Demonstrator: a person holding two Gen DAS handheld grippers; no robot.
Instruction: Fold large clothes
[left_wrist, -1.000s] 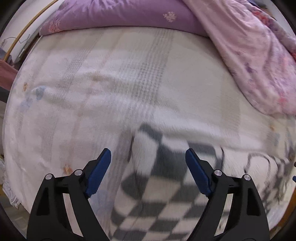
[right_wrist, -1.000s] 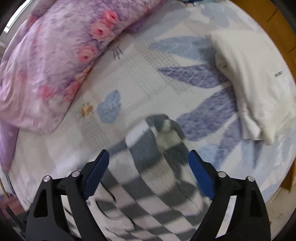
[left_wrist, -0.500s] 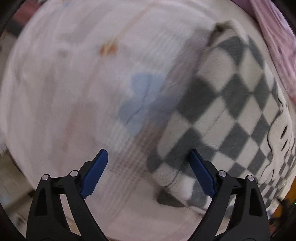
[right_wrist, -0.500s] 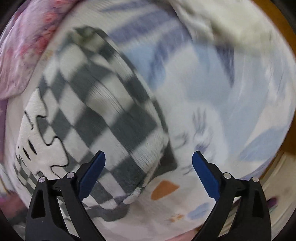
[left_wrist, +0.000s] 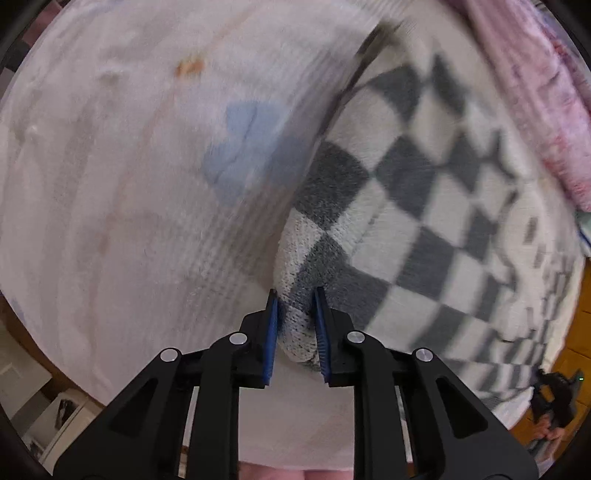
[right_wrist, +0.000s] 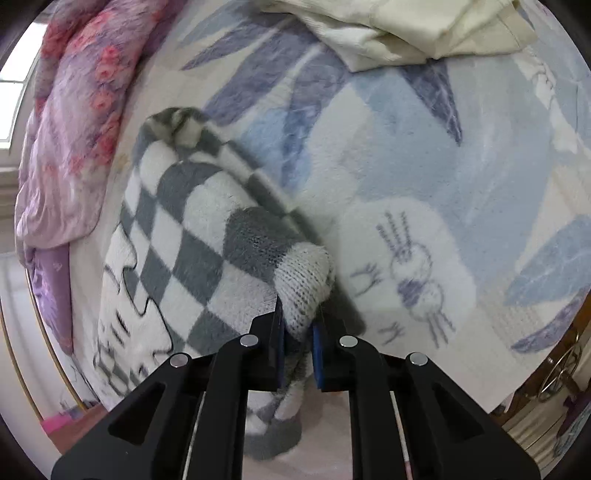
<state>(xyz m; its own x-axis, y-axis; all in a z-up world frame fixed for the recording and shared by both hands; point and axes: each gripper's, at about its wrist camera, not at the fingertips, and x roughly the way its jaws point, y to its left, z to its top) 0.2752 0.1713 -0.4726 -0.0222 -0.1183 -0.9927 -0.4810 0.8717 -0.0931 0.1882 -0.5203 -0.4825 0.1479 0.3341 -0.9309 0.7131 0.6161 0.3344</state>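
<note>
Both grippers have come down onto the grey-and-white checkered fleece garment since a second ago, when their jaws stood wide apart above it; the jaws have just been closing, and fabric now sits between the pads of each.

Left gripper (left_wrist: 295, 328): blue pads pinched to a narrow gap on a knitted cuff-like corner of the checkered fleece garment (left_wrist: 424, 206). Cloth bulges up between the pads. From the grip the garment runs toward 1 and 2 o'clock in the left wrist view, lying flat on the pale plush bedspread with blue leaf print (left_wrist: 140, 206). Bare bedspread fills the view from 9 to 12 o'clock.

Right gripper (right_wrist: 298, 332): pads nearly together, clamped on another knitted corner of the same garment (right_wrist: 192, 236). The garment extends toward 10 and 11 o'clock, with a folded ridge at its far end and a line-drawn white patch at 8 o'clock. The bedspread (right_wrist: 424, 177) lies at 1 to 4 o'clock, bearing a small drawn figure near the grip.

Farther off, a pink-and-purple floral quilt (right_wrist: 70, 140) lies bunched at 9 to 11 o'clock, beside the garment's far edge. A cream folded cloth (right_wrist: 406, 29) rests on the bedspread at 12 to 1 o'clock, well apart from the garment.
</note>
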